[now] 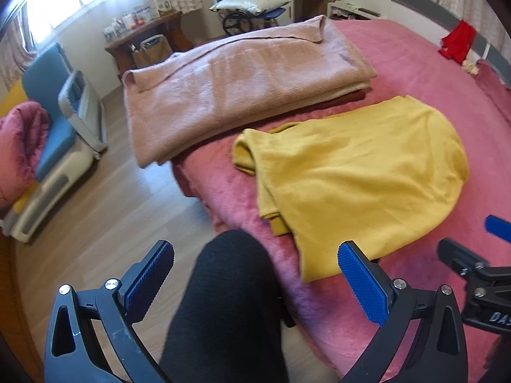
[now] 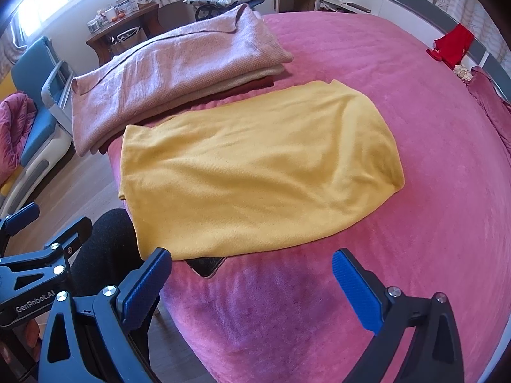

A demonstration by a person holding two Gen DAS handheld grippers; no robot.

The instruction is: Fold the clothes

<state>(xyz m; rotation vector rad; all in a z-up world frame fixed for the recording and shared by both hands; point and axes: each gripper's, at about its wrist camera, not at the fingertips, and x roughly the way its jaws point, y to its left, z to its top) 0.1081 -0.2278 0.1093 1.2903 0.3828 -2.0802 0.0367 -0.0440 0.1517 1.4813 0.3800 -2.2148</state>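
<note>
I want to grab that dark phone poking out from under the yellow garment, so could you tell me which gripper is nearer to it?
Right. The right gripper is open just short of the phone; the left gripper, also open, is off to its left.

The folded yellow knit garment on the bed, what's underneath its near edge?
A dark flat phone-like object pokes out from under the yellow knit garment, lying on the pink bedspread. Its remainder is covered.
</note>
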